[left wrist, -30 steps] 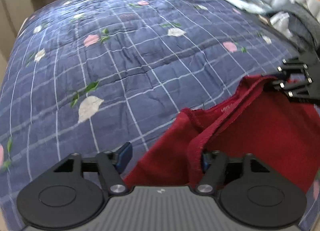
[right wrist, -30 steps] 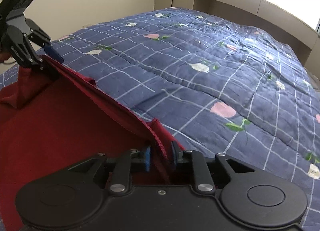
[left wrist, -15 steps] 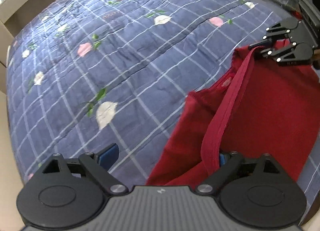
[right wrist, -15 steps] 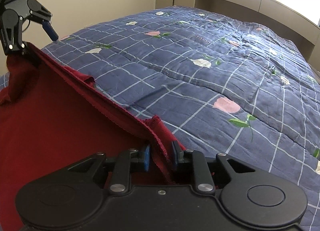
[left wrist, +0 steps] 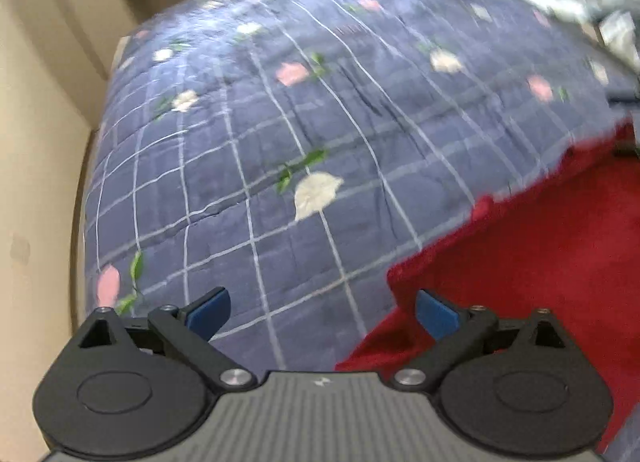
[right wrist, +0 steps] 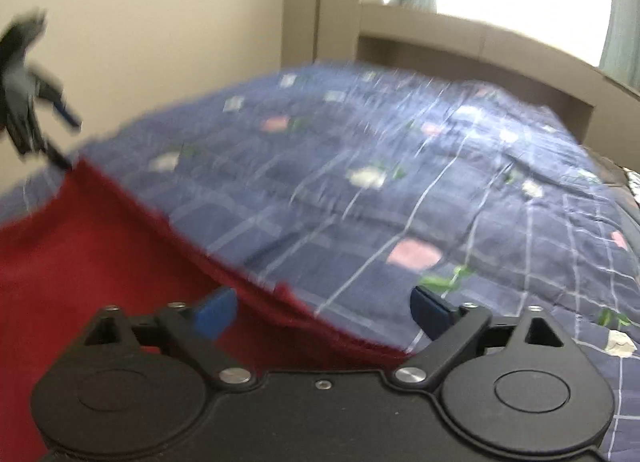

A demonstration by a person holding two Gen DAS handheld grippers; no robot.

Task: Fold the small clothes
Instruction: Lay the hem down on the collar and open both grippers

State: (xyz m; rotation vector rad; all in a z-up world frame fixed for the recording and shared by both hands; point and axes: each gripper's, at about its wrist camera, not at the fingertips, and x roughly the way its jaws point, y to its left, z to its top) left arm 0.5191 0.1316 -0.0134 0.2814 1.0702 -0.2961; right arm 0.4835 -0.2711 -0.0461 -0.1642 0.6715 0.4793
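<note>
Surface: bed [left wrist: 280, 133] under a navy quilt [right wrist: 460, 189] with white grid lines and pink and white flowers.
On it: red garment [left wrist: 540, 262] at 4 o'clock in the left wrist view, lying flat.

No text, label, brand name or number can be read in either view. Both pictures are smeared by motion. The only sign is a small pale emblem [left wrist: 320, 381] on the ribbed grey housing [left wrist: 320, 414] at the bottom of the left wrist view; it is a tiny mark with no letters to make out. A faint reddish patch [left wrist: 349, 29] on the quilt [left wrist: 248, 165], toward its far edge, could be stitched lettering, but it is too blurred to tell.
</note>
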